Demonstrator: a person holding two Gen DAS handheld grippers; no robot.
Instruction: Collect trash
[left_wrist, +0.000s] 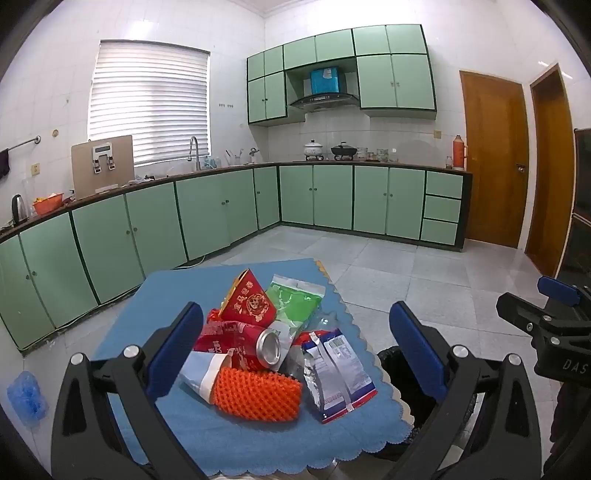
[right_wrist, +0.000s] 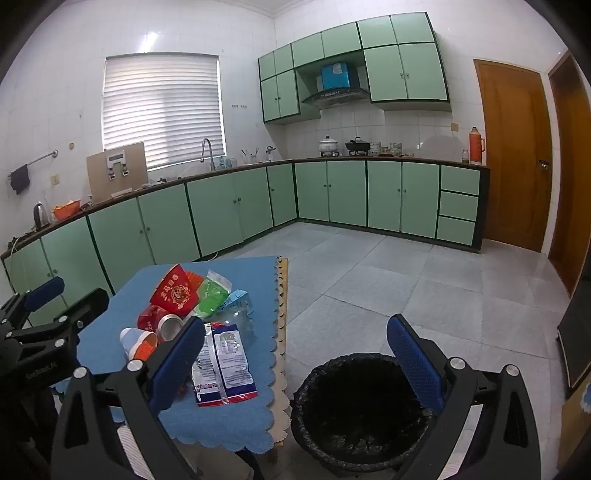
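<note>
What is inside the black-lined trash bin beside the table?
The trash bin shows only its dark, crinkled black liner; no trash is visible inside. Its depths are too dark to be sure, and the right claw hides part of the rim.

Green cabinets (left_wrist: 155, 225), wooden door (left_wrist: 495, 158)

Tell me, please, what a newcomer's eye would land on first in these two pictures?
First the bright heap of trash on the blue mat: a crushed red can, a red paper carton behind it, an orange foam net in front, and a white-and-blue wrapper to the right. Next, the black-lined trash bin on the floor right of the table. Both tongs, left and right, stand open and empty.
</note>
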